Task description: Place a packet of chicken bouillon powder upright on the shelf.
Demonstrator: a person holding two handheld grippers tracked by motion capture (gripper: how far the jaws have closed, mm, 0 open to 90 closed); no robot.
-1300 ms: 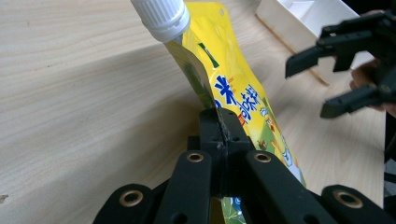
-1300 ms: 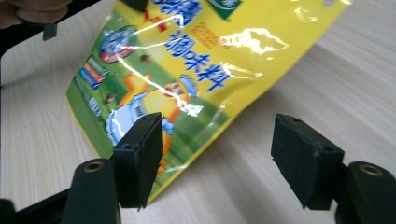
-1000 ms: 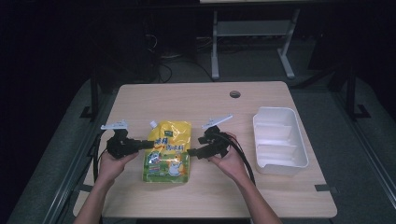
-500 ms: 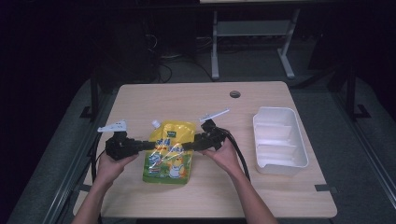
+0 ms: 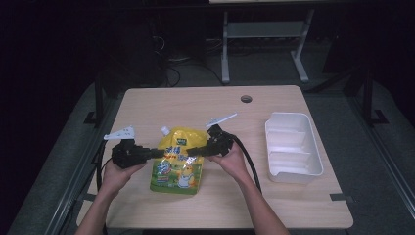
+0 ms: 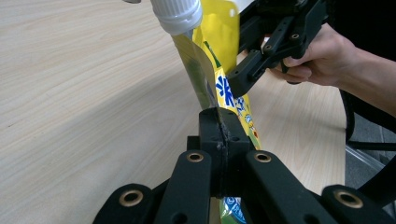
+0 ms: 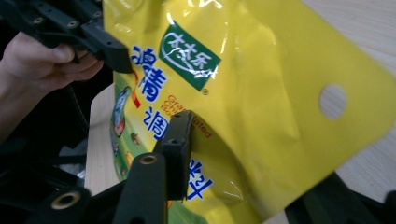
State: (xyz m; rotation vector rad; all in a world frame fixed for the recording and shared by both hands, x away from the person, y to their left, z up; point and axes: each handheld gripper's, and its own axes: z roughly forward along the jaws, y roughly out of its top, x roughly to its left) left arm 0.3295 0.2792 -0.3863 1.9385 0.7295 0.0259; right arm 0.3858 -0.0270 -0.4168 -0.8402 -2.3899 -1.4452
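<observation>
Your left gripper [image 5: 154, 153] is clamped on the near-left edge of the yellow spouted pouch [image 5: 178, 164]. Your right gripper [image 5: 195, 149] has just been closing, its jaws now around the pouch's right side, so a two-handed hold looks imminent. The glossy pouch, with its white cap [image 6: 177, 14], sits mid-table; the white tray [image 5: 292, 147] waits right.

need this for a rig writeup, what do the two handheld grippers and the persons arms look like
Both the left gripper and the right gripper are matte black, built of flat linkage bars with brass-coloured pivot rings and blocky black jaws. Each carries a pale grey three-cornered plate on top and trails a thick black cable. The forearms are bare, with no sleeves or gloves visible.
</observation>
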